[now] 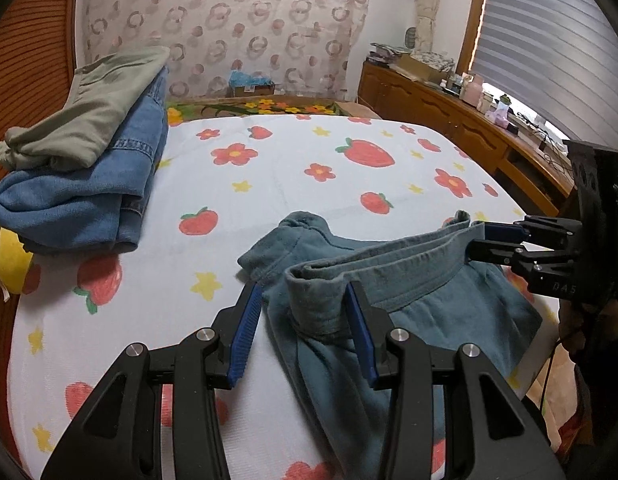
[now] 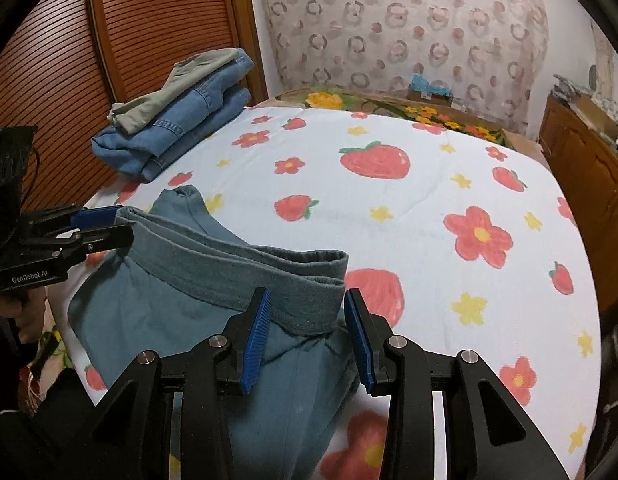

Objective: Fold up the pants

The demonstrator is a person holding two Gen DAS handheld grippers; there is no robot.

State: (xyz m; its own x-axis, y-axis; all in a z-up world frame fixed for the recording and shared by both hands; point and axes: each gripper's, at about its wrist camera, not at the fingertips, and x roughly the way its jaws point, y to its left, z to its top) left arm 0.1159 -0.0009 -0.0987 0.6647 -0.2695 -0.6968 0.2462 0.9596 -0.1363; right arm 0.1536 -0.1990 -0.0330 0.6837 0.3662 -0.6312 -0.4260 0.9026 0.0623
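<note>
A white bedspread [image 1: 293,184] printed with strawberries, red flowers and yellow stars covers the bed and fills most of both views. At its far left corner, against a slatted wooden door [image 2: 69,80], sits a stack of folded garments: blue jeans [image 1: 89,200] below, a pale green garment [image 1: 89,112] on top. The teal pants [image 1: 389,300] lie near the front edge of the bed, well apart from that stack. Their waistband [image 1: 389,268] is lifted off the bedspread and stretched as a doubled band between the two grippers, while the rest of the cloth hangs and bunches below it, one leg trailing toward the camera and a rumpled fold poking up behind the band. The fabric is soft and slightly faded, with a stitched seam under the band. The left gripper [image 1: 305,320] has its blue-padded jaws partly spread, and the left end of the waistband sits between them, lying against the right pad; whether the left pad presses on the cloth I cannot tell. The right gripper [image 2: 305,320] is likewise partly spread around the band's right end, the folded corner filling most of the gap between its pads; the grip itself is not clear to see.
</note>
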